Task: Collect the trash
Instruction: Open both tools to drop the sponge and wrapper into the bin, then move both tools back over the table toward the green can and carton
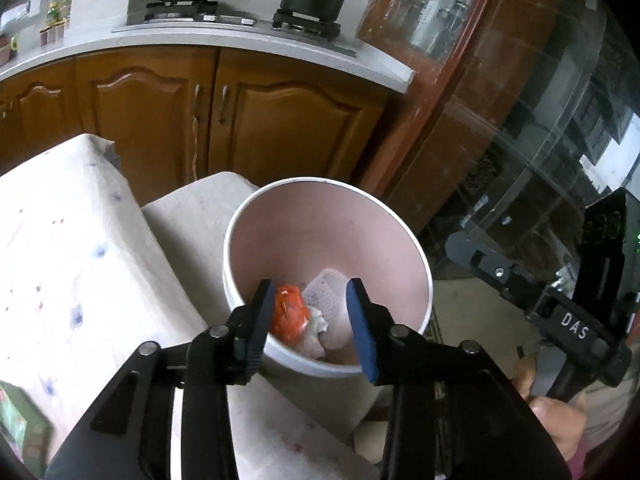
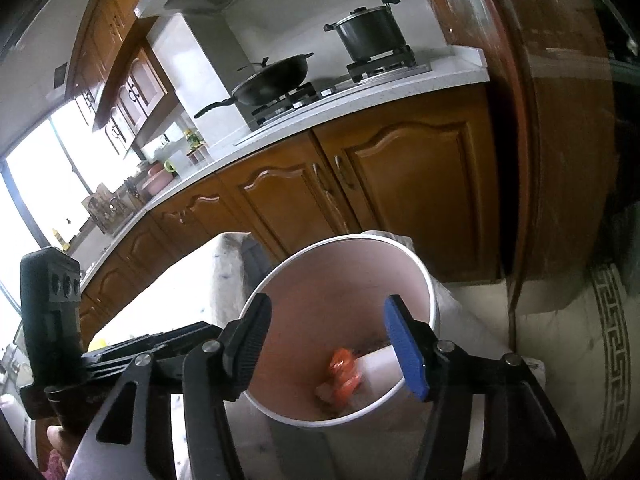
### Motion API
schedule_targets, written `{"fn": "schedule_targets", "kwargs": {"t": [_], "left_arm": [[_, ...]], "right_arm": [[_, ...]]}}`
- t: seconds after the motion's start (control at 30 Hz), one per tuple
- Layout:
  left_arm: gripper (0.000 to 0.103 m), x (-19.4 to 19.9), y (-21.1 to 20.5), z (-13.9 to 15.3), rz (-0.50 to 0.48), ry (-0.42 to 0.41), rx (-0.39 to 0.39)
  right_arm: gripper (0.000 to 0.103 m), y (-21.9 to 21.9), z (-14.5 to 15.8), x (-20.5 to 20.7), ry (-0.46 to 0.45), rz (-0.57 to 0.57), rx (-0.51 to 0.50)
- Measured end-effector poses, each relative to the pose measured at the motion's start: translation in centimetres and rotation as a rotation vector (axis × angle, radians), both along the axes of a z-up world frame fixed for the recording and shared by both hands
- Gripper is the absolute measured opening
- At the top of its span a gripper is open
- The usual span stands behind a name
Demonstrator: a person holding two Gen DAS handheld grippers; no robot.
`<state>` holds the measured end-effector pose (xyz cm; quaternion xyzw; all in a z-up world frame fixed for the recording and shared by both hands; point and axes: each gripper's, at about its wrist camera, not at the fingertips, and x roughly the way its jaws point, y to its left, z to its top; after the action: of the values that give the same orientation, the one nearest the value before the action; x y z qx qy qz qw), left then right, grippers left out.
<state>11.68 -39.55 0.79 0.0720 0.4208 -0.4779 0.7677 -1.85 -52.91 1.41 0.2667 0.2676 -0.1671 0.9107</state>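
Inside pink bin [image 1: 320, 220]: orange wrapper [image 1: 289, 312] w/ crumpled white tissue [image 1: 326, 296].

The near wall of the pink bin [image 2: 340, 420] hides its floor, and the orange wrapper [image 2: 343, 372] down there is a blur. White paper [image 1: 328, 292] shows only partly behind the left gripper's [image 1: 310, 320] fingers. A green box [image 1: 18, 428] is cut by the frame's edge.
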Motion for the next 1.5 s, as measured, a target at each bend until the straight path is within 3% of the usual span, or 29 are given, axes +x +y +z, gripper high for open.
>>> {"fn": "schedule_targets", "kwargs": {"t": [0.17,0.23,0.33,0.67,1.5], "left_arm": [[0.056,0.0,2.2,0.5,0.050,-0.023,-0.011],[0.065,0.0,3.7,0.6,0.081,-0.027,-0.019],[0.065,0.1,6.3,0.8,0.125,-0.021,-0.033],[0.065,0.1,14.6,2.0,0.268,-0.067,-0.051],[0.065,1.0,31.7,1.2,0.561,-0.102,-0.019]], "right_arm": [[0.072,0.8,0.4,-0.3,-0.018,0.008,-0.003],[0.082,1.3,0.7,-0.5,-0.035,0.012,-0.002],[0.087,2.2,1.0,-0.8,-0.071,0.020,0.000],[0.087,7.0,2.2,0.3,-0.121,0.113,0.004],[0.087,18.7,1.6,4.5,-0.095,0.370,0.013]]}}
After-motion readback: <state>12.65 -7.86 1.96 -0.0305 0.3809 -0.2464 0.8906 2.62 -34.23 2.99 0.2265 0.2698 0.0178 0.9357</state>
